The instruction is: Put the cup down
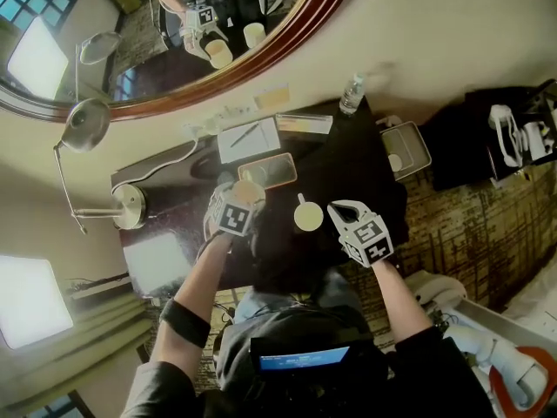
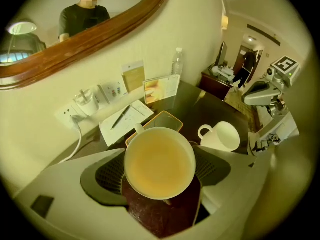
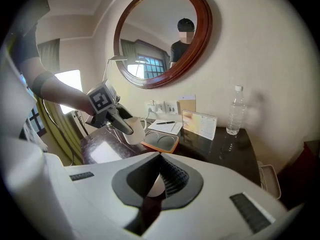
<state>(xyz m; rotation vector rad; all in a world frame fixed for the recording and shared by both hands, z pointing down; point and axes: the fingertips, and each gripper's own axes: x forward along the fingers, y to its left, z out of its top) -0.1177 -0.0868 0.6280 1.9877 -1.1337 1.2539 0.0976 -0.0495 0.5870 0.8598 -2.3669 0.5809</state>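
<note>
Surveying from the largest item down: the dark table [image 1: 357,168] carries an orange-rimmed tray [image 2: 170,114] towards its back edge; a second cup [image 1: 307,215] stands on the tabletop beside the tray, apart from both grippers; the left gripper [image 1: 239,200] hangs over the table's near side, just short of the tray; its fingers [image 2: 102,176] stand wide and press on either side of the cup [image 2: 160,163], which is empty and upright; in the right gripper view that cup's base appears clear of the surface, so it is judged not yet set down; the right gripper [image 3: 161,176] has its fingers together on nothing. Outstanding: lowering the cup to rest and releasing it.
</note>
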